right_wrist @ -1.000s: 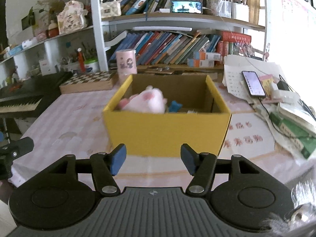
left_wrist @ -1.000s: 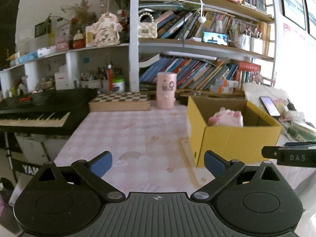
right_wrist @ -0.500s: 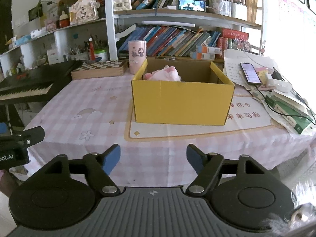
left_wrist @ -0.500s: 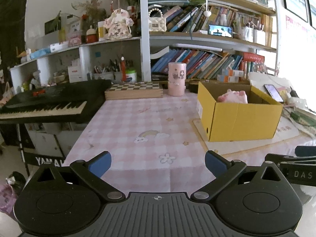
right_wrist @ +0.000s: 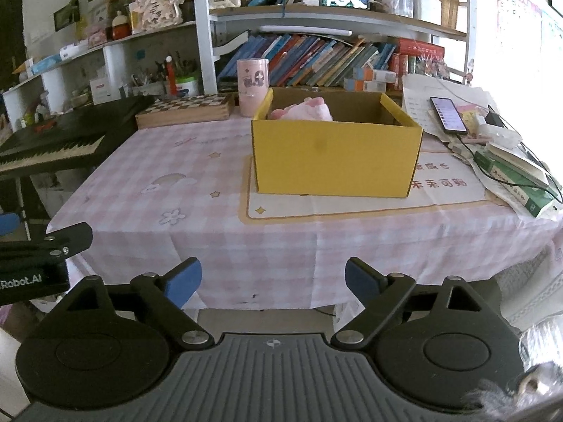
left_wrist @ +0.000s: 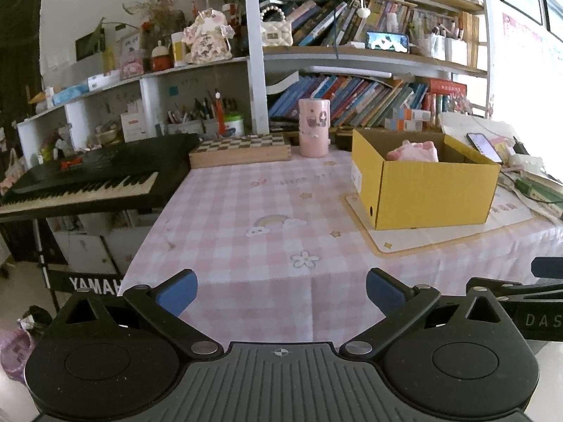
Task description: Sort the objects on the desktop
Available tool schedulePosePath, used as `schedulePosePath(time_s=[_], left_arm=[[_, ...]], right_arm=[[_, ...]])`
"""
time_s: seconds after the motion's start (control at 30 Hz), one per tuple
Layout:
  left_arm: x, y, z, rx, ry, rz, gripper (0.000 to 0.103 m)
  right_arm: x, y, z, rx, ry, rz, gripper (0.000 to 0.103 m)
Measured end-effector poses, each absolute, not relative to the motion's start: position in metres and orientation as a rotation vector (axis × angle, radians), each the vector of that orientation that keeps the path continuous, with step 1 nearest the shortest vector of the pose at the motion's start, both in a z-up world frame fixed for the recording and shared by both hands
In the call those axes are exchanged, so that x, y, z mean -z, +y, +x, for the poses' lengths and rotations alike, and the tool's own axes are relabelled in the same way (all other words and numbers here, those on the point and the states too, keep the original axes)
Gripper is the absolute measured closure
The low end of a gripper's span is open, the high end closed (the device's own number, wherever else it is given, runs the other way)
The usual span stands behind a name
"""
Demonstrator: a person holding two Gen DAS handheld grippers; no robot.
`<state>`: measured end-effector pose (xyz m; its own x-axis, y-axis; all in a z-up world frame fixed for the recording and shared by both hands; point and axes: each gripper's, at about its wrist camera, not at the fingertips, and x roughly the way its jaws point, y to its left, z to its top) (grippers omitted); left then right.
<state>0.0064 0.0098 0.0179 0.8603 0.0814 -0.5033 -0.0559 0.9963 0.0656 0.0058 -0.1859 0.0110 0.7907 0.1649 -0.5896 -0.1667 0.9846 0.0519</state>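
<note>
- A yellow cardboard box stands on the right half of the table, resting on a pale printed mat; its top is open.
- A pink soft toy lies inside the box toward its far left corner, only its top showing above the rim.
- Both grippers are held back off the table's near edge, well apart from the box.
- The right gripper has just been opening; its jaws stand wide with nothing between them.
- The left gripper is also spread wide and empty.
- Judgement: the sorting looks nearly done or done. To finish well, check the tablecloth for stray items before retreating further.
- Hidden: the box walls conceal whatever else sits inside, and the table's right side is crowded with a phone, papers and books.
</note>
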Motion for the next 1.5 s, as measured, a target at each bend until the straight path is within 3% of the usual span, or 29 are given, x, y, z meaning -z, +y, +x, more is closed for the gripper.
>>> schedulePosePath(time_s=[0.43, 1.5], left_arm=[[-0.0136, 0.0068, 0.0044, -0.051, 0.546, 0.098, 0.000], [-0.0099, 0.0076, 0.0070, -0.032, 0.572, 0.074, 0.000]], right_arm=[[-0.0084, -0.1825, 0.0021, -0.175, 0.659, -0.002, 0.009], [-0.0050, -0.1838, 0.0048, -0.181, 0.680, -0.002, 0.009]])
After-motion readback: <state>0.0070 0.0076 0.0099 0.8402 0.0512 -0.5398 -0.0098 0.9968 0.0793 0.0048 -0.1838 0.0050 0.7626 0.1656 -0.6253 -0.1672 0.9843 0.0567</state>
